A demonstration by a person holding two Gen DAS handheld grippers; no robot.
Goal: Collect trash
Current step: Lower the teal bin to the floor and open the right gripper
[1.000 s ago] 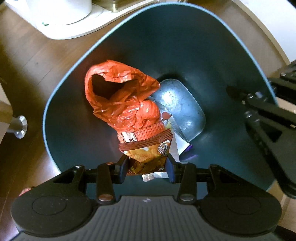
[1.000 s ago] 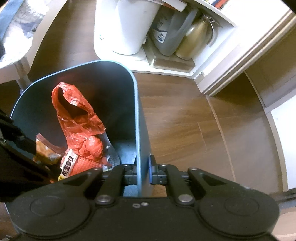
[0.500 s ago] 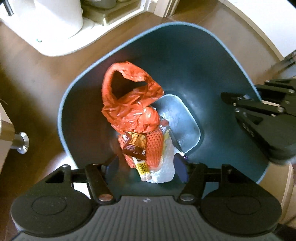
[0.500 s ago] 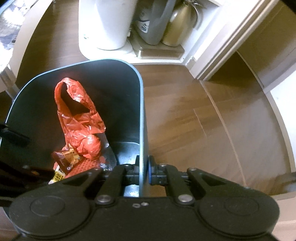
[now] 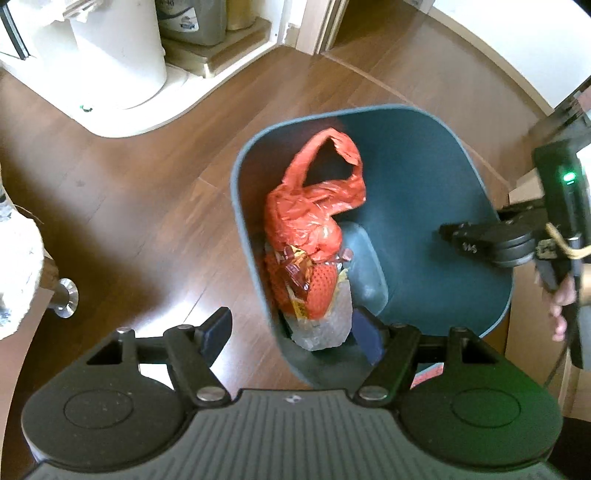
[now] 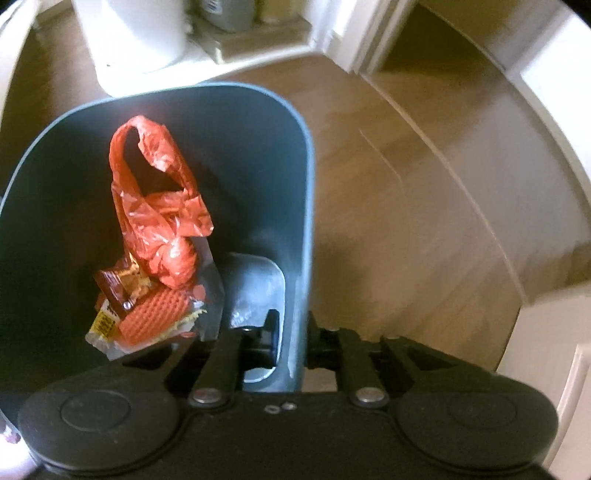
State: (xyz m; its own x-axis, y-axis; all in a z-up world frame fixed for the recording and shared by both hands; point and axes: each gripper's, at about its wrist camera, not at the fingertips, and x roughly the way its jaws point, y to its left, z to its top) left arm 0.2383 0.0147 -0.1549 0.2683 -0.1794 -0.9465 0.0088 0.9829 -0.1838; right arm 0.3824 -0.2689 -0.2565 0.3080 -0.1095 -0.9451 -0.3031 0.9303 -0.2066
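The left tool (image 5: pixel 293 332) hangs above the near edge of a dark teal bin (image 5: pixel 436 206), its jaws spread wide and opening further, with nothing clamped between them; one finger sits over the wooden floor (image 5: pixel 140 206), the other over the bin's inside. The right tool (image 6: pixel 291 339) straddles the bin's right wall (image 6: pixel 303 229), one finger inside and one outside. Its jaws are opening, and a gap shows on the inner side, so the pads look clear of the wall, though blur makes this hard to judge. In the left wrist view the right tool (image 5: pixel 454 234) reaches in over the far rim, with part of a person's hand (image 5: pixel 563 306) on its handle.

The trash lies at the bottom of the bin: a crumpled red plastic bag (image 5: pixel 314 206) with its handle loop standing up, an orange foam net (image 5: pixel 321 288), a brown and yellow snack wrapper (image 5: pixel 295 273) and a clear plastic wrapper (image 5: pixel 321 328) beneath them.

Beyond the bin stand a white cylindrical container (image 5: pixel 118 55) on a white base and a grey jug (image 5: pixel 192 18) on a low shelf. A metal furniture foot (image 5: pixel 64 302) shows at the left. The print on the wrappers and jug is too small to read.
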